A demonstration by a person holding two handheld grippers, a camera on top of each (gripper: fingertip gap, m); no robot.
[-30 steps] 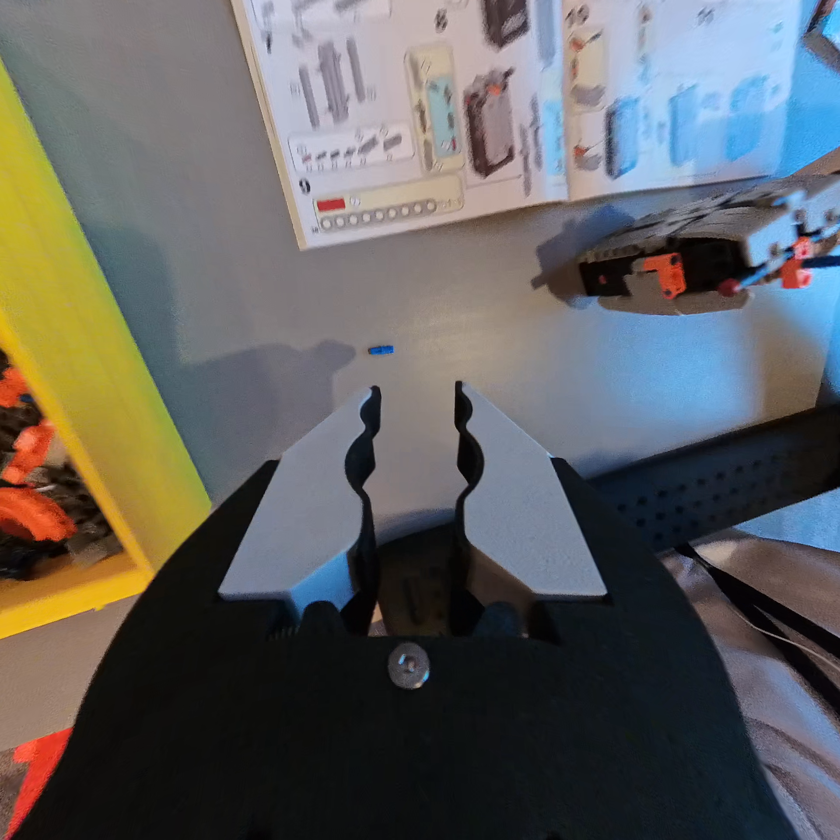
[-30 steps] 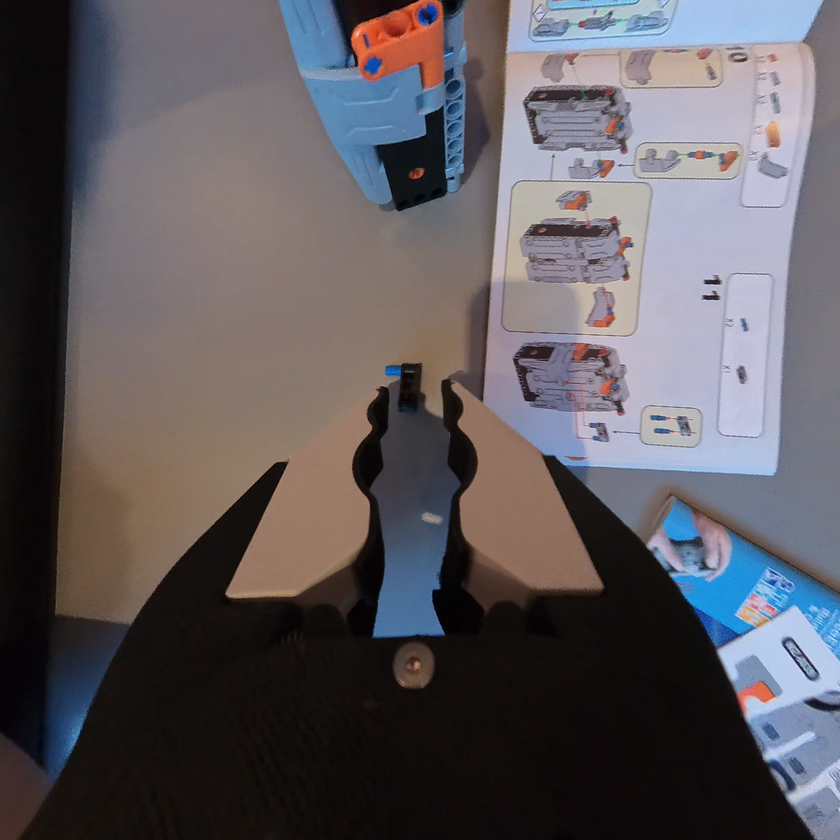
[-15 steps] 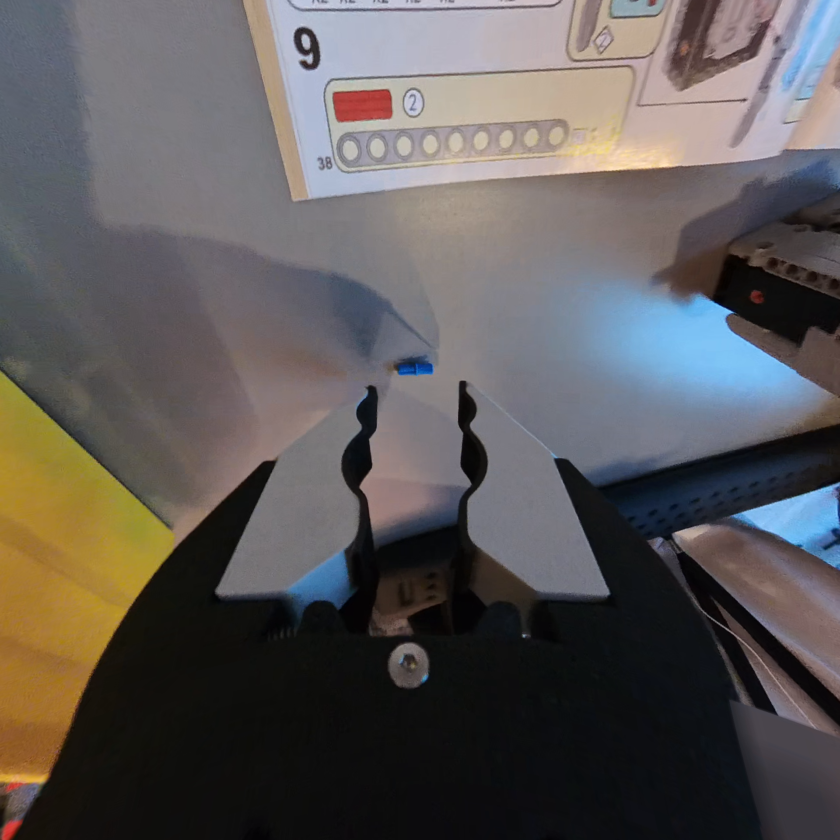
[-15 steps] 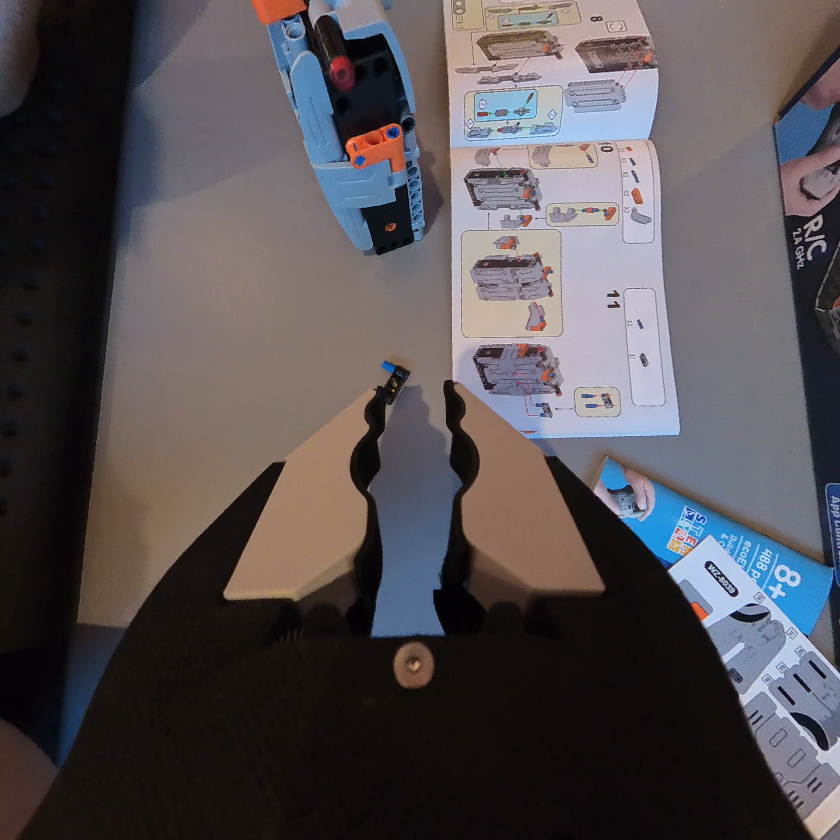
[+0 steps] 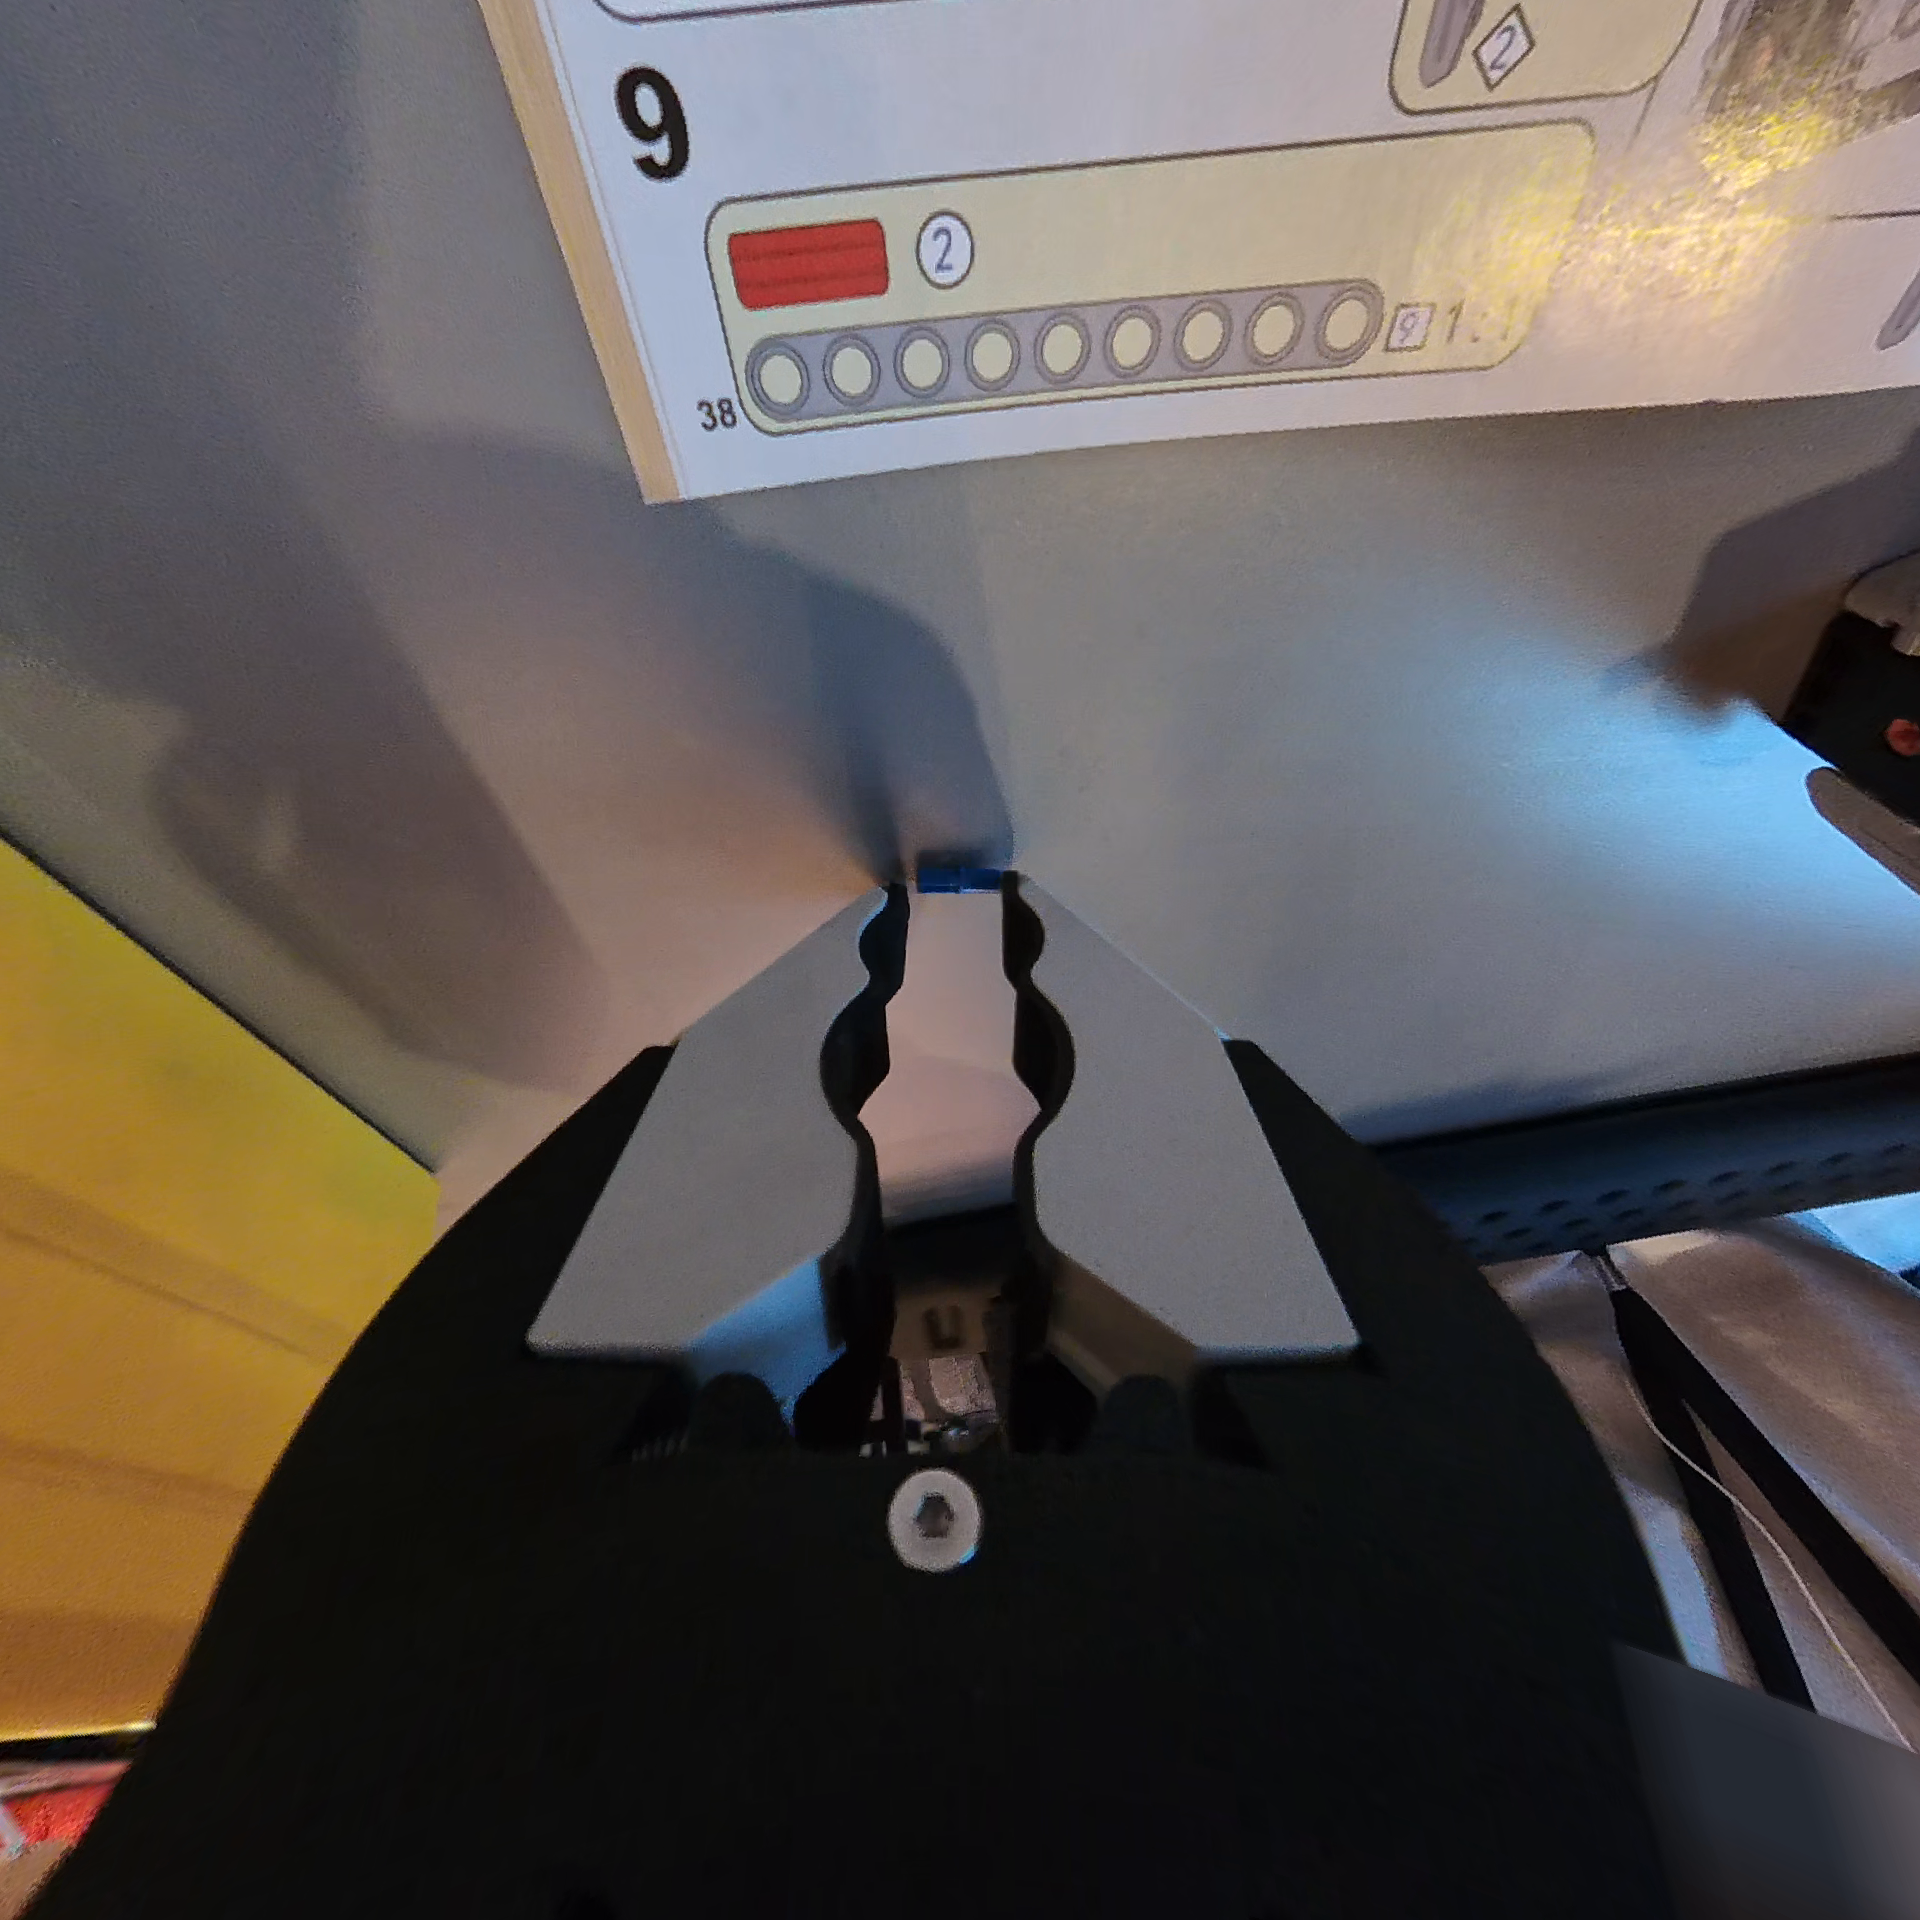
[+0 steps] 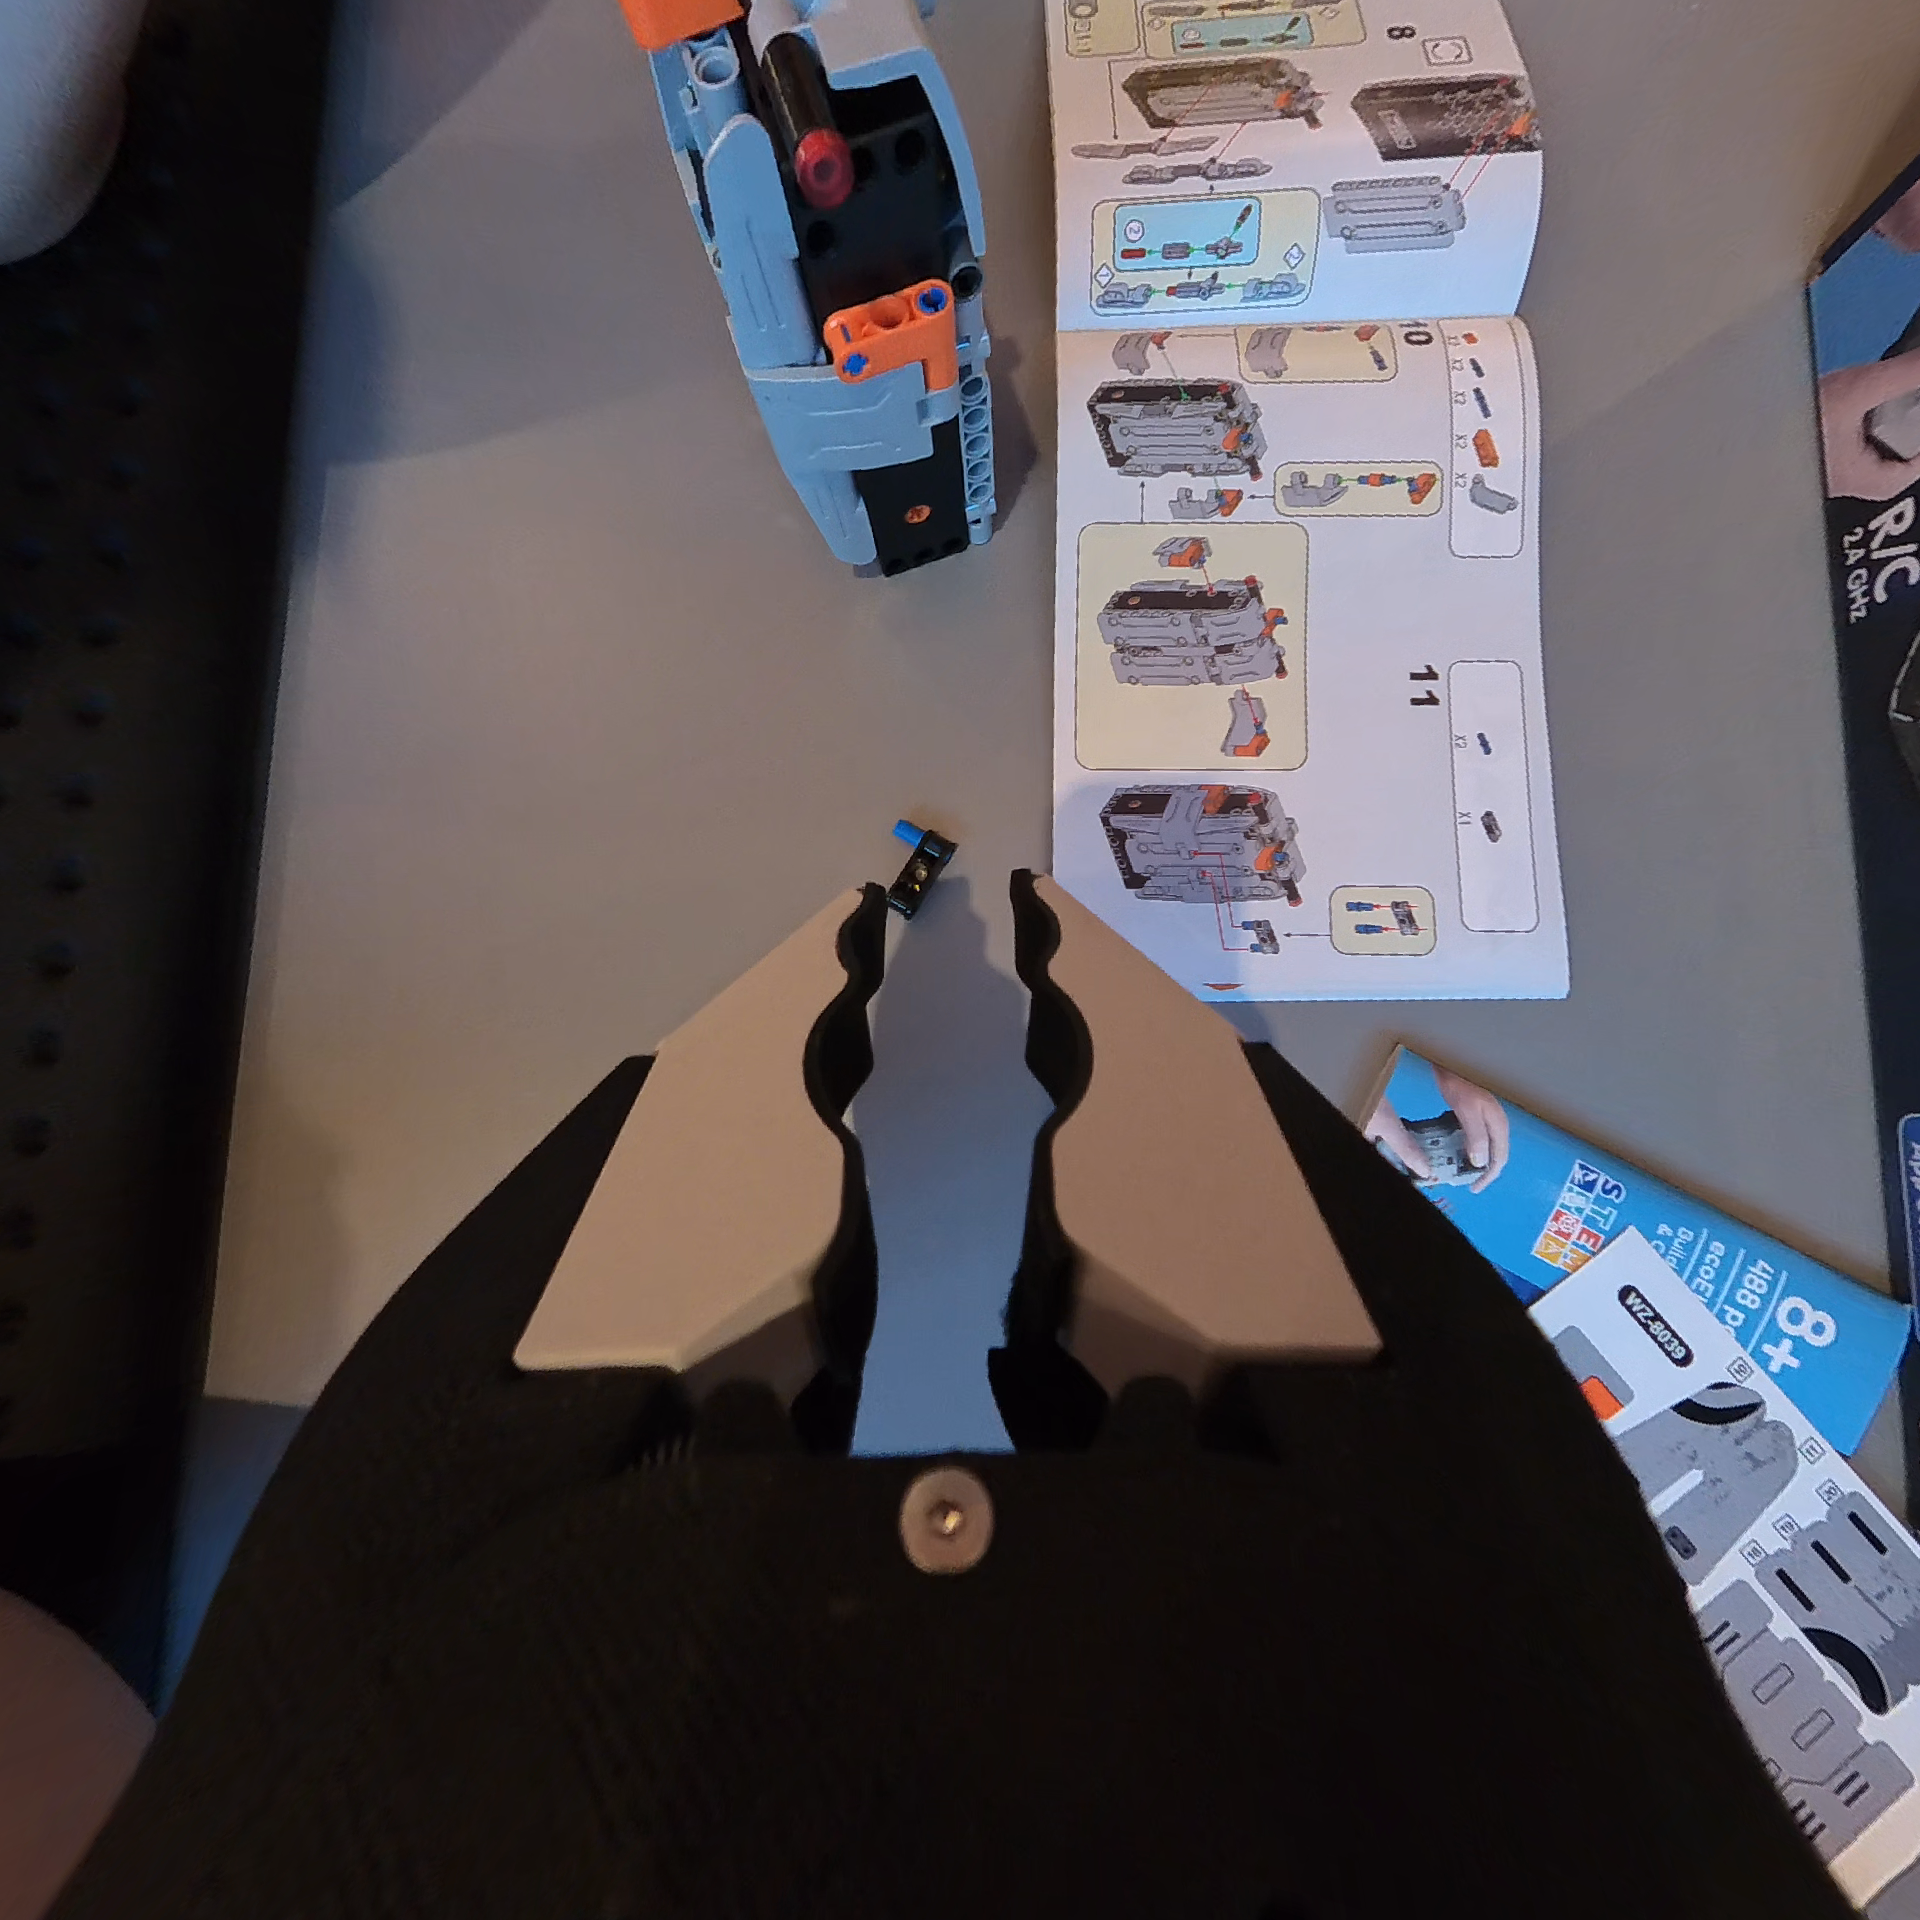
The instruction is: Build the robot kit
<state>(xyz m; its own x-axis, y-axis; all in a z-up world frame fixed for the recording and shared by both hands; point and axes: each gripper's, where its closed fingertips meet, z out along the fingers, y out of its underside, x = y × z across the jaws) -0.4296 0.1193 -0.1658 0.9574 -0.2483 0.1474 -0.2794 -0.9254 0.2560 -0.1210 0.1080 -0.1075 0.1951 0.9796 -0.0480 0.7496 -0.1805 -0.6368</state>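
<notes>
In the left wrist view, my left gripper (image 5: 954, 885) is low on the grey table (image 5: 1299, 831). Its jaws are narrowed around a small blue pin (image 5: 954, 881), which lies crosswise between the fingertips. In the right wrist view, my right gripper (image 6: 945, 888) hangs open and empty above the table. A small black connector with a blue pin in it (image 6: 920, 868) lies on the table just off its left fingertip (image 6: 868, 904). A grey, black and orange brick assembly (image 6: 852, 312) stands farther ahead. Its edge also shows at the right of the left wrist view (image 5: 1860, 727).
An open instruction booklet (image 6: 1299, 623) lies right of the assembly, and its page fills the top of the left wrist view (image 5: 1143, 208). A blue leaflet (image 6: 1662, 1236) and a dark box (image 6: 1881, 520) lie at the right. A yellow bin (image 5: 156, 1195) stands at the left. A black perforated strip (image 5: 1662, 1164) borders the table. My right fingertips sit around 30 cm from my left ones.
My left gripper has moved down and forward to the blue pin, and its jaws have narrowed around it. My right gripper has risen away from the black connector, which now lies beside its left fingertip.
</notes>
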